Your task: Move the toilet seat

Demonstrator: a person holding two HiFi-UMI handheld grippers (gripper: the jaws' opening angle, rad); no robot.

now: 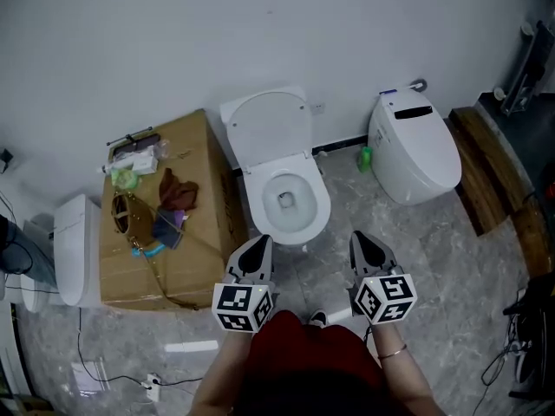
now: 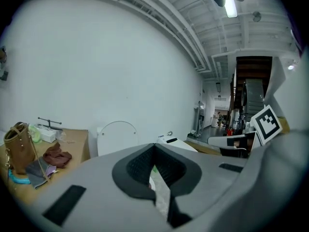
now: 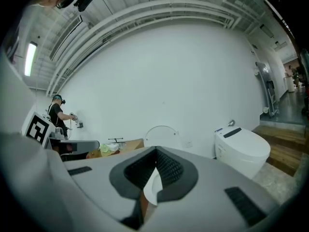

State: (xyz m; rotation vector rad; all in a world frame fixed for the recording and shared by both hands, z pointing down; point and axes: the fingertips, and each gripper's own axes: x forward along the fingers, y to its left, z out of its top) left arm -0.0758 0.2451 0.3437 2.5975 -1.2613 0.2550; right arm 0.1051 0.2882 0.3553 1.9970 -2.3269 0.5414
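Note:
A white toilet stands against the back wall with its bowl [image 1: 289, 202] uncovered. Its lid [image 1: 270, 128] is raised upright toward the wall; I cannot tell whether the seat ring is up with it. The lid also shows beyond the jaws as the pale oval [image 2: 117, 135] and the pale oval [image 3: 161, 130]. My left gripper [image 1: 260, 241] is shut and empty, just short of the bowl's front left. My right gripper [image 1: 361, 237] is shut and empty too, to the right of the bowl. Neither touches the toilet.
A cardboard box [image 1: 205, 163] stands left of the toilet with a brown bag [image 1: 123, 212], cloths and small items on top. A closed white toilet [image 1: 412, 146] sits to the right, another white unit [image 1: 76, 250] at far left, and a wooden platform [image 1: 494, 176] at far right. A person [image 3: 59, 116] stands far off.

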